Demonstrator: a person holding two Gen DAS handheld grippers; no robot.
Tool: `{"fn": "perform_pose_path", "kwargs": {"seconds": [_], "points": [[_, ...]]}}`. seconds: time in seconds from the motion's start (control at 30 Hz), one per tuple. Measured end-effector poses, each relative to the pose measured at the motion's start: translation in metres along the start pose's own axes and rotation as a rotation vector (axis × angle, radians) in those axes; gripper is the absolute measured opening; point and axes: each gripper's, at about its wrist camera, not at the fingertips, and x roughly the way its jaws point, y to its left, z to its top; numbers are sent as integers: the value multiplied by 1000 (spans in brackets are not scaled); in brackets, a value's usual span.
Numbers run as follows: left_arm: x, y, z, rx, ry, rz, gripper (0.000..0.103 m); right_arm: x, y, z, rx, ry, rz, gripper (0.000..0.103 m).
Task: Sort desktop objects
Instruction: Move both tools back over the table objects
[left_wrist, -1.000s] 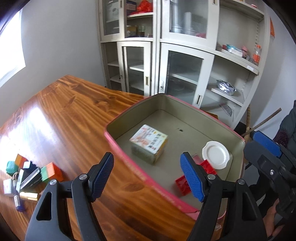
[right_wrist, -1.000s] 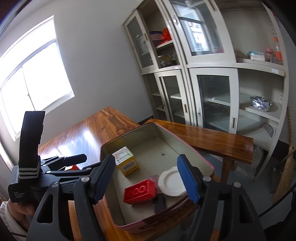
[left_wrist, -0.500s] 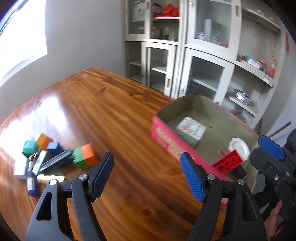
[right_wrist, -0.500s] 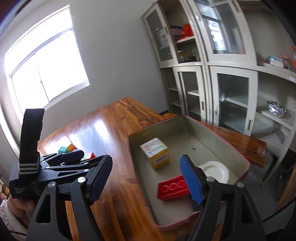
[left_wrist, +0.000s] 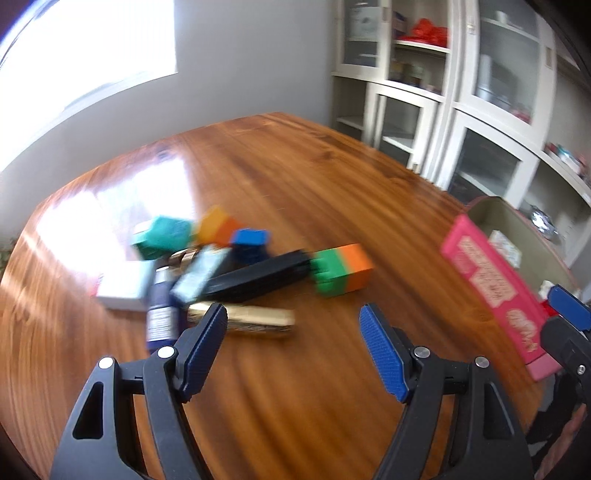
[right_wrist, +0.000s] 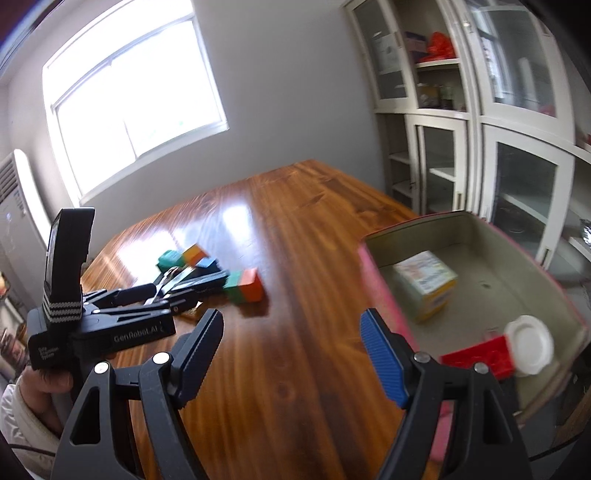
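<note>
A glossy brown wooden table (left_wrist: 295, 192) is seen under both tools. Ahead and left of the left tool's fingers a blurred cluster is spread on it — a gold tube (left_wrist: 242, 320), a black case (left_wrist: 258, 277), a green-and-orange block (left_wrist: 341, 269), a teal box (left_wrist: 162, 236). Off to the tool's right, near the table edge, a pink-walled box (left_wrist: 491, 280) is set.

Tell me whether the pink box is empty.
Not empty: the pink box holds a small carton, a red brick and a white lid.
</note>
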Motion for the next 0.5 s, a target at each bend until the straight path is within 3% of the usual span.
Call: {"fn": "perform_pose_path", "kwargs": {"seconds": [0.27,0.5], "points": [[15,70,-13,-82,41,99,78,31,34,-4,-53,78,54,80],[33,94,-21,-111,85,132,78,53,50,-4,-76,131,83,80]]}}
